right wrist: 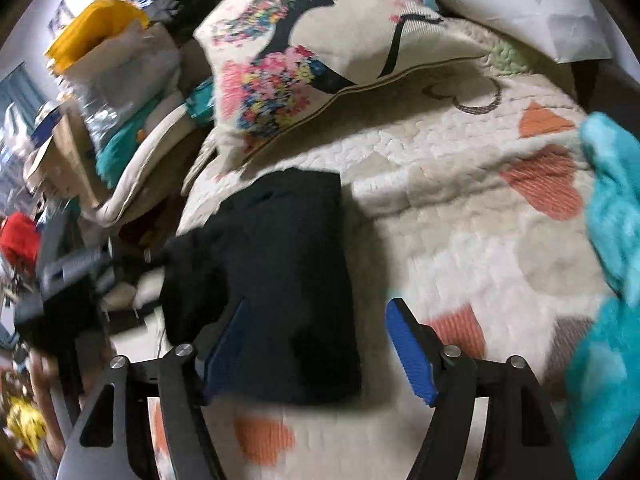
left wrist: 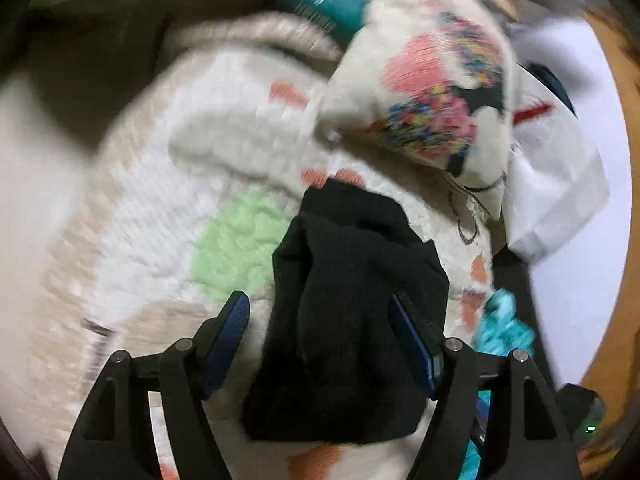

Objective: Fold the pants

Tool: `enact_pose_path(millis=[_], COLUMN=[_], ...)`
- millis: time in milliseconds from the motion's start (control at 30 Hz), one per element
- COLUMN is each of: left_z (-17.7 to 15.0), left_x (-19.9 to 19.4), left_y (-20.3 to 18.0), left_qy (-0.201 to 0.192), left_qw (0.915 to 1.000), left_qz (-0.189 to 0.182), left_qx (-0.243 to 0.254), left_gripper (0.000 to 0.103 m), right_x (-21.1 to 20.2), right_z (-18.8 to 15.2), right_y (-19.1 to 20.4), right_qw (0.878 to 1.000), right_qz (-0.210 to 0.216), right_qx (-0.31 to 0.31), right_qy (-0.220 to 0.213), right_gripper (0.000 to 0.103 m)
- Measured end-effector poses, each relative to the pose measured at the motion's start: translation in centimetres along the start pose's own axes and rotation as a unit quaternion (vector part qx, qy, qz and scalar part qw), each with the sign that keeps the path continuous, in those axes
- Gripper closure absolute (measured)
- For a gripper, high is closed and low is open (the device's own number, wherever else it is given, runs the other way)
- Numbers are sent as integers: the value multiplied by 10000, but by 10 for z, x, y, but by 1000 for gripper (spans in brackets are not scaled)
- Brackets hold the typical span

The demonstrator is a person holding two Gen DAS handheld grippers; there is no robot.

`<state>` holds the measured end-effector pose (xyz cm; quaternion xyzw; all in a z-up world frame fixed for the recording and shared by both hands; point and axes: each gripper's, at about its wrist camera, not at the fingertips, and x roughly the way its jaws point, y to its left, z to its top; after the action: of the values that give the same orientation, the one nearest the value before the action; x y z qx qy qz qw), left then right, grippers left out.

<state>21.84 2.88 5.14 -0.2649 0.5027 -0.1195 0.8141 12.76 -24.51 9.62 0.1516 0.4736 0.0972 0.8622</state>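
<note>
Pants: the folded black knit pants (right wrist: 272,280) lie as a compact rectangle on the cream quilted bedspread with orange hearts (right wrist: 460,208), near its left edge.
Left gripper (left wrist: 320,320): jaws released, straddling the bundle.
Right gripper (right wrist: 318,326): jaws released, empty.
Advice: lift both straight away without snagging the fabric.

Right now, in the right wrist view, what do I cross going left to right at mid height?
Red cloth → folded black pants → cream quilt with orange hearts → turquoise fuzzy fabric at the right edge.
</note>
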Motion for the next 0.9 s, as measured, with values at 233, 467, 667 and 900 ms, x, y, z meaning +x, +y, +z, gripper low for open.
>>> enact_pose_path(millis=[233, 467, 667, 900], left_z=[-71, -158, -163, -157], left_x=[-73, -136, -139, -114], left_y=[-33, -35, -44, -36], left_qy=[-1001, -2251, -2851, -2448], left_qw=[9805, 9564, 9353, 9413], left_qz=[907, 1136, 1267, 1528], left_qx=[1428, 1475, 1668, 1751], left_gripper=[31, 6, 0, 0], right_x=[-34, -40, -46, -39], right_z=[-76, -98, -110, -113], right_y=[5, 25, 40, 43], right_qw=[9978, 9969, 9930, 9911], right_qz=[-419, -419, -516, -634], right_qx=[-495, -580, -928, -1054], right_qy=[-108, -333, -524, -513], right_gripper=[23, 23, 22, 20])
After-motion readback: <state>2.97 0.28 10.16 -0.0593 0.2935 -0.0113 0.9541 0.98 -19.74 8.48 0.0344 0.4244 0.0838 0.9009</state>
